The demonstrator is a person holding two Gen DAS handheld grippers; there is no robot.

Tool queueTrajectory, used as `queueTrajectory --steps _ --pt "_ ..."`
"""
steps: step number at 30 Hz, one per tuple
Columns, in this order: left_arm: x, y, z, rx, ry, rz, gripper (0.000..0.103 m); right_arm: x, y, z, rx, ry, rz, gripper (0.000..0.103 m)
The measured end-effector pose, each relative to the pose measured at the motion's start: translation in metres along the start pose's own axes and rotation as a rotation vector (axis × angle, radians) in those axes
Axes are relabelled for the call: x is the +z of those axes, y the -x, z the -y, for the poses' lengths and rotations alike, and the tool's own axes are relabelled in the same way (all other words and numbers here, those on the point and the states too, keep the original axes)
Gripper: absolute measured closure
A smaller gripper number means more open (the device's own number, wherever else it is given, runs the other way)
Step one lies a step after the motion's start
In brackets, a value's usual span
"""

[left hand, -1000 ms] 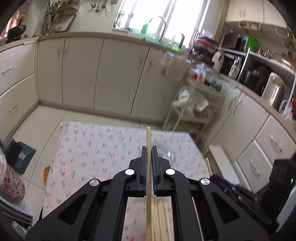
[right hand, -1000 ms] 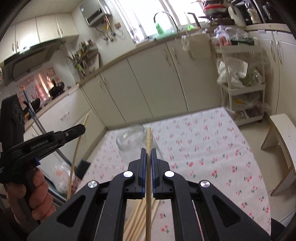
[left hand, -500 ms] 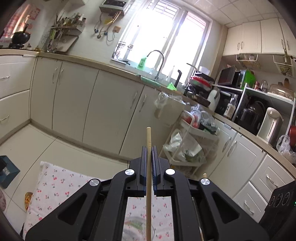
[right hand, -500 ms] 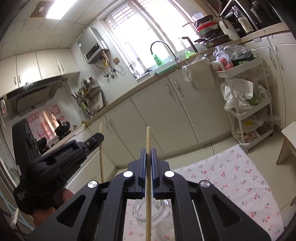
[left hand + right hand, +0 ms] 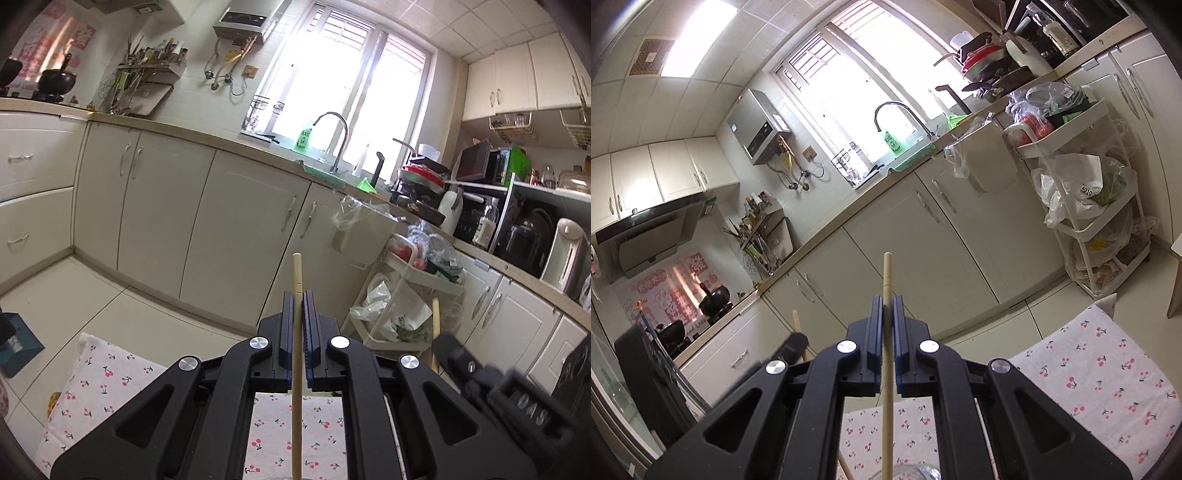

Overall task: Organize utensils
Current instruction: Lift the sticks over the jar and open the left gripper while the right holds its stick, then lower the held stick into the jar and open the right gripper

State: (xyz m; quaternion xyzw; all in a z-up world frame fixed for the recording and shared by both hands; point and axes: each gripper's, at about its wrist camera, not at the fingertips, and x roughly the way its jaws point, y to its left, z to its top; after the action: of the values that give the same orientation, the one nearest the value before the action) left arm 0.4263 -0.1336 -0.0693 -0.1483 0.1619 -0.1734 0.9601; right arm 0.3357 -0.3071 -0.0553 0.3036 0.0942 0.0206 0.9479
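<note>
Wooden chopstick [image 5: 296, 354] sits pinched tight in your left gripper [image 5: 297, 295], its tip poking out past the blue pads. Your right gripper [image 5: 887, 301] is clamped on a second chopstick [image 5: 887, 350] the same way. Both sticks are up in the air, over the table.

Down at the bottom edge of the right view you can just see the rim of a clear glass jar [image 5: 905, 473]. You cannot tell what is in it.

Under both grippers is a white cloth with red cherries [image 5: 1108, 373] on the table. Past it is a pale tiled floor [image 5: 92, 295], then cream cupboards [image 5: 236, 229] and a sink tap [image 5: 334, 122] by a bright window [image 5: 343, 74].

A white cart [image 5: 1089, 206] full of bags stands by the cupboards. In the left view your other gripper, with its stick, shows blurry at the right side
</note>
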Motion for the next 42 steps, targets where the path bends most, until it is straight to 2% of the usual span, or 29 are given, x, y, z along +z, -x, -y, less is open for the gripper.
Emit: queueTrajectory --steps 10,24,30,35,42 --pt "-0.040 -0.001 -0.016 -0.009 -0.010 -0.106 0.098 -0.009 -0.026 0.004 -0.024 -0.013 -0.004 0.097" --pt "-0.052 0.040 -0.034 -0.066 -0.018 -0.184 0.097 -0.025 -0.044 -0.006 -0.055 0.069 -0.053 0.097" --pt "-0.049 0.057 -0.035 -0.091 -0.004 -0.196 0.091 -0.038 -0.038 -0.010 -0.057 0.128 -0.071 0.097" --pt "-0.047 0.068 -0.041 -0.082 0.018 -0.210 0.083 -0.042 -0.033 -0.012 -0.054 0.151 -0.073 0.097" --pt "-0.056 0.082 -0.045 -0.058 0.027 -0.248 0.078 -0.048 -0.022 -0.024 -0.030 0.203 -0.095 0.097"
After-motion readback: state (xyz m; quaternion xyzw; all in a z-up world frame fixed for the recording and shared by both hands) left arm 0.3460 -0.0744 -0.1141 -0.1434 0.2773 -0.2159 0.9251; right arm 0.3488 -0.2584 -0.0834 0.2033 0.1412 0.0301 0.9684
